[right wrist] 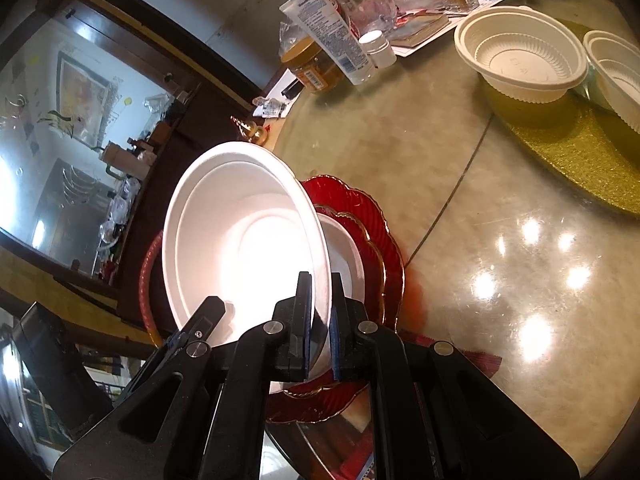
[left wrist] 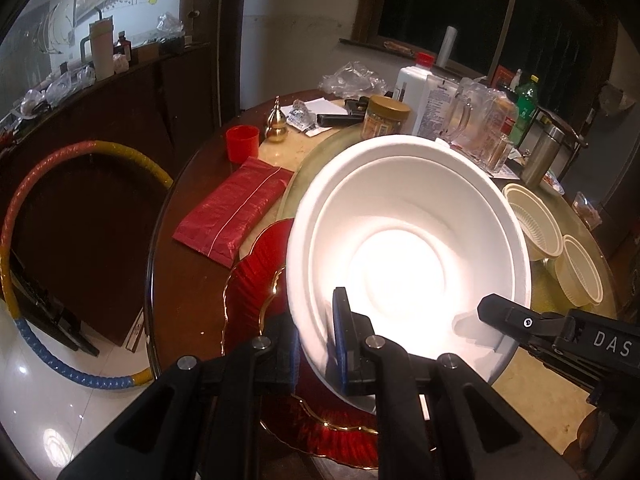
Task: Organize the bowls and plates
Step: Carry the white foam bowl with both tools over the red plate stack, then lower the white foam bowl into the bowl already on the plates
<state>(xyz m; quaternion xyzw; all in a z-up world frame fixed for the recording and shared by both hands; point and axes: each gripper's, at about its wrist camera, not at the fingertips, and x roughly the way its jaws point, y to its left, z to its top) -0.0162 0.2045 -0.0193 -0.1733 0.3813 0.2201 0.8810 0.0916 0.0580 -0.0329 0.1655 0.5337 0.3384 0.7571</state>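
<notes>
A large white bowl [left wrist: 404,240] is held tilted above stacked red scalloped plates [left wrist: 256,280]. My left gripper [left wrist: 316,344] is shut on the bowl's near-left rim. My right gripper [right wrist: 320,320] is shut on the same bowl [right wrist: 240,240] at its right rim; its finger shows in the left wrist view [left wrist: 504,320]. In the right wrist view another white bowl [right wrist: 344,252] sits on the red plates [right wrist: 384,236] beneath the held one. Two cream ribbed bowls [right wrist: 520,56] [right wrist: 616,72] stand on a gold glitter mat [right wrist: 576,156] farther right.
A round marble table [right wrist: 480,240] carries a red pouch [left wrist: 236,208], red cup [left wrist: 242,142], brass gourd [left wrist: 277,122], a jar [left wrist: 384,118], bottles and glass mugs [left wrist: 476,120] at the back. A hula hoop [left wrist: 24,216] leans against a dark cabinet on the left.
</notes>
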